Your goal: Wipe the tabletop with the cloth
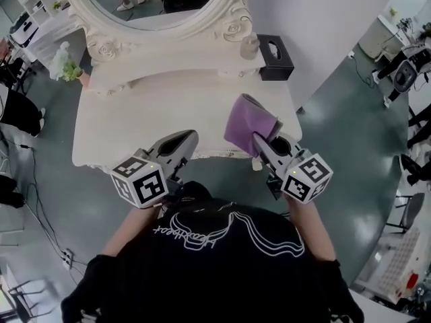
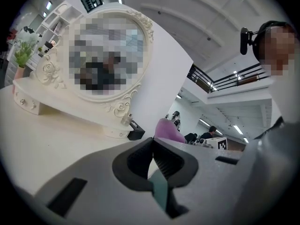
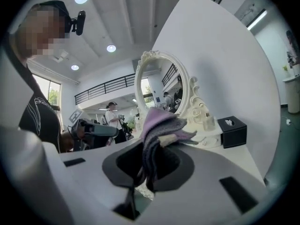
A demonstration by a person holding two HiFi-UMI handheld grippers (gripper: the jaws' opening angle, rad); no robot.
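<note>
Cloth [image 1: 248,121] pinched in the right gripper [image 1: 260,140]: purple, bunched into folds, standing up out of jaws clamped on its lower part (plainest in the right gripper view). Held over the front right part of the white tabletop [image 1: 128,123]; touching the surface or not, impossible to tell from above. Left gripper [image 1: 186,140] with jaws pressed together and nothing between them, over the front middle of the tabletop, to the left of the cloth and apart from it. Both grippers angled inward, marker cubes nearest the person's black top. At the back of the tabletop, an oval mirror [image 1: 161,20] in an ornate white frame. Black tissue box [image 1: 275,58] at the back right corner beside the mirror's base, a small pale bottle [image 1: 250,46] just left of it. Potted plant [image 1: 66,64] off the back left corner. Grey-green floor [image 1: 337,106] all around.
</note>
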